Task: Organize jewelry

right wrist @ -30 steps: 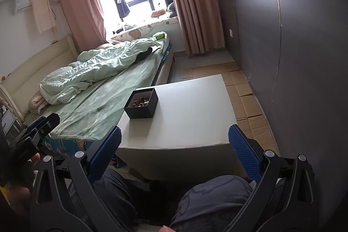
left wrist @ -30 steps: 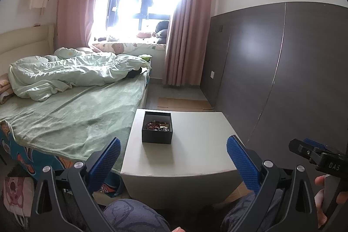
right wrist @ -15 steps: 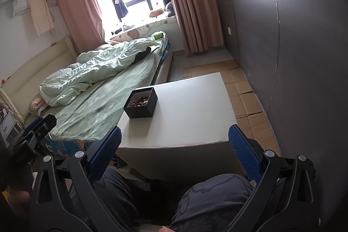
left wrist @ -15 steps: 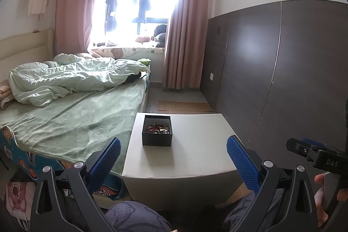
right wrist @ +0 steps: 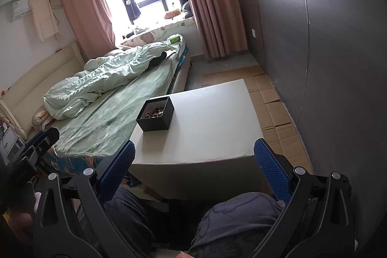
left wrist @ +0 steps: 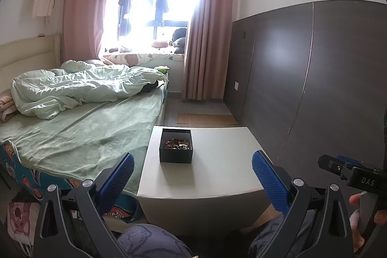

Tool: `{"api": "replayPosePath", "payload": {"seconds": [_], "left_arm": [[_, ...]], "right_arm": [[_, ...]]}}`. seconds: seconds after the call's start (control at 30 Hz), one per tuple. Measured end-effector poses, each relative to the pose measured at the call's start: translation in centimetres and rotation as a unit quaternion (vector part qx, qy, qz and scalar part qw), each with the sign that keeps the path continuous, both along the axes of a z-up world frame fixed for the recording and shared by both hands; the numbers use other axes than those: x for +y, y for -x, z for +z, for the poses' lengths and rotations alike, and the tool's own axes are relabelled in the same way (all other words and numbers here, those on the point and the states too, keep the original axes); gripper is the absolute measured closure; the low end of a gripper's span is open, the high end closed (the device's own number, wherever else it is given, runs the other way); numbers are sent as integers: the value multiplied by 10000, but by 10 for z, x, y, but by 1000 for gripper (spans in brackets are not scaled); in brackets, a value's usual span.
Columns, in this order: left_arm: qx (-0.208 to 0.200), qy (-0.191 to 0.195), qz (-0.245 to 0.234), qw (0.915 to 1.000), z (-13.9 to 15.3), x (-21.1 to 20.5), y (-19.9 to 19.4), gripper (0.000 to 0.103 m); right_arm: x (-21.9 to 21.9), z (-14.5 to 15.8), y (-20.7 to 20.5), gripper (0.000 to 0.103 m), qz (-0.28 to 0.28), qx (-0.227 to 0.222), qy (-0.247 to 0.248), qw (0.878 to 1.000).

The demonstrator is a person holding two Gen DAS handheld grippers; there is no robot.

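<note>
A black open box [left wrist: 176,146] holding a heap of mixed jewelry [left wrist: 176,143] stands on the left part of a white table [left wrist: 217,168]. The box also shows in the right wrist view [right wrist: 156,116], with the jewelry [right wrist: 154,112] inside. My left gripper [left wrist: 192,175] is open and empty, held back from the table's near edge. My right gripper [right wrist: 193,171] is open and empty, also short of the table's near edge [right wrist: 193,160]. The right gripper's body shows at the far right of the left wrist view [left wrist: 348,171].
A bed with green bedding [left wrist: 72,127] runs along the table's left side. A dark panelled wall [left wrist: 314,88] stands close on the right. Flattened cardboard [right wrist: 273,108] lies on the floor between table and wall. The person's knees [right wrist: 232,221] sit below the grippers.
The left wrist view has tilted upward a little, showing more of the window and ceiling. The right gripper has barely moved. Both grippers stay open and the box has not moved.
</note>
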State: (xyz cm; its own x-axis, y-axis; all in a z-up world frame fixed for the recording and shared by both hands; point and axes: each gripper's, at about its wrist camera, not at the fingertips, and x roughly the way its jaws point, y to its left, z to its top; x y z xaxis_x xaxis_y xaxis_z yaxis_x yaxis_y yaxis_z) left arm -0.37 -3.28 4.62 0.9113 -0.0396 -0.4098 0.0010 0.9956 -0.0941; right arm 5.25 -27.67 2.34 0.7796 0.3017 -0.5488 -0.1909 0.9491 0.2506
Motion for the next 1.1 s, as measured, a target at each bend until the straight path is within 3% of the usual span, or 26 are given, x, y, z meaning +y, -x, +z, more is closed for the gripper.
{"api": "replayPosePath", "payload": {"seconds": [1.1], "left_arm": [[90, -20, 29, 10000, -3, 4, -8, 8]], "right_arm": [[3, -2, 0, 5, 18, 45, 1, 10000]]}}
